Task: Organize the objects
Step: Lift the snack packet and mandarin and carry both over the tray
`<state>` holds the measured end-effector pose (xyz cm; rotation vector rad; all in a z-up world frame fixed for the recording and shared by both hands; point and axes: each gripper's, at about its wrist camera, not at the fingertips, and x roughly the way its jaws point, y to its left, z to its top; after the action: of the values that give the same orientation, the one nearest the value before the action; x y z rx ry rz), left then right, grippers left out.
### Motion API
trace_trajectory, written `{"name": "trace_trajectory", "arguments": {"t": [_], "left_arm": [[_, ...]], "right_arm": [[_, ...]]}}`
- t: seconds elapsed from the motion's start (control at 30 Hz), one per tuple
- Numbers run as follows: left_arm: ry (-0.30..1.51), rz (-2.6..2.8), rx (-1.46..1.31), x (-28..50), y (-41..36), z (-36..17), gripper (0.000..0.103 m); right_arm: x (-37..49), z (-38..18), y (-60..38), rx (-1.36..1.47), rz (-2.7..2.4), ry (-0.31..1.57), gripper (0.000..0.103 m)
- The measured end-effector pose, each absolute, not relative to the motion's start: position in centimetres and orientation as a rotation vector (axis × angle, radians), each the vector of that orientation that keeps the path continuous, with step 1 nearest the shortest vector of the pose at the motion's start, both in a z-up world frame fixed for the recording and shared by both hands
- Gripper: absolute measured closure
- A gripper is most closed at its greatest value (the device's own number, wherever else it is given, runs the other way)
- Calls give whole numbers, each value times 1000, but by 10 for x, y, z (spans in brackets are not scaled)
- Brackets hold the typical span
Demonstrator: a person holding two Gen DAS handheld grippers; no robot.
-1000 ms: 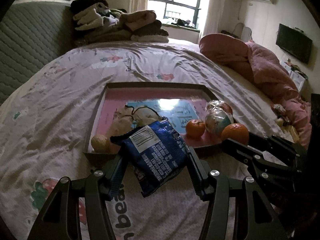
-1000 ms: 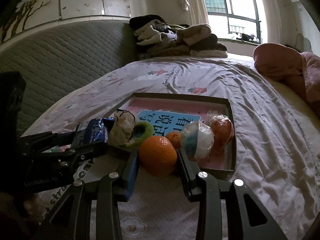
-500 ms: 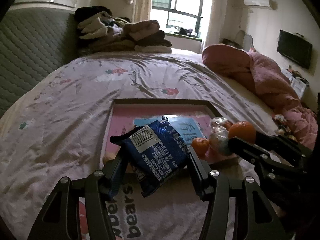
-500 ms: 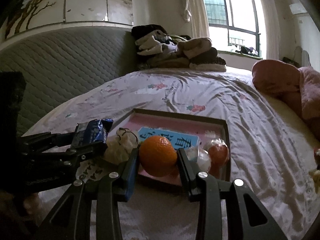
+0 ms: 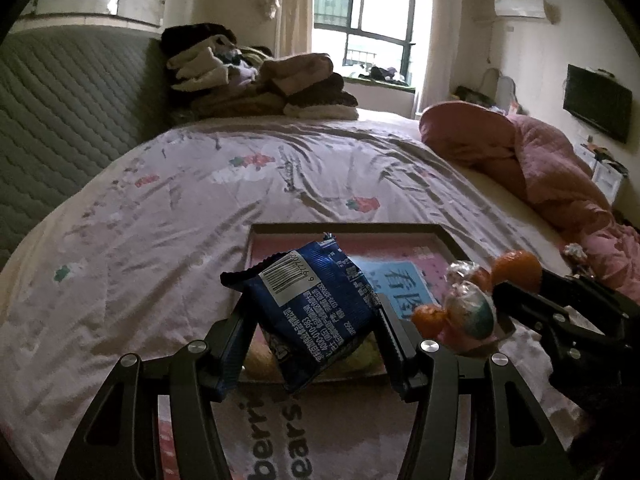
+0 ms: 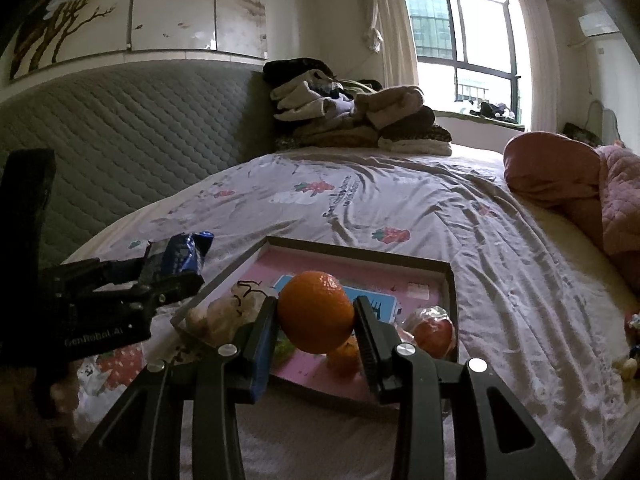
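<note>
My left gripper (image 5: 312,312) is shut on a blue snack packet (image 5: 312,304), lifted above the near edge of a shallow box with a pink floor (image 5: 280,246). My right gripper (image 6: 316,310) is shut on an orange (image 6: 316,311), raised over the same box (image 6: 451,280). In the left wrist view the right gripper (image 5: 516,280) with its orange (image 5: 518,266) shows at the right. In the right wrist view the left gripper (image 6: 160,276) with the packet (image 6: 180,258) shows at the left. In the box lie a small orange (image 5: 428,318), wrapped round items (image 5: 470,308) and a pale drawstring pouch (image 6: 228,310).
The box rests on a bed with a strawberry-print sheet (image 5: 240,184). A pile of folded clothes (image 5: 256,80) sits at the far end by a grey padded headboard (image 6: 120,128). A pink quilt (image 5: 540,172) is bunched along the right side.
Both grippers have risen with the packet and the orange still held. The box and its contents now sit lower in both views.
</note>
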<state>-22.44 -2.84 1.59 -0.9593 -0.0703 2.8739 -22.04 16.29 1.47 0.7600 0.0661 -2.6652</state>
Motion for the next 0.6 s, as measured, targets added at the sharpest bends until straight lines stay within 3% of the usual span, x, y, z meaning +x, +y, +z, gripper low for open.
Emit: {"name": "trace_trajectory", "arguments": {"t": [0.6], "left_arm": [[-57,2935,-932,-261,-48,19,44]], "right_arm": [[-247,26,154,685,-2691,119,65]]}}
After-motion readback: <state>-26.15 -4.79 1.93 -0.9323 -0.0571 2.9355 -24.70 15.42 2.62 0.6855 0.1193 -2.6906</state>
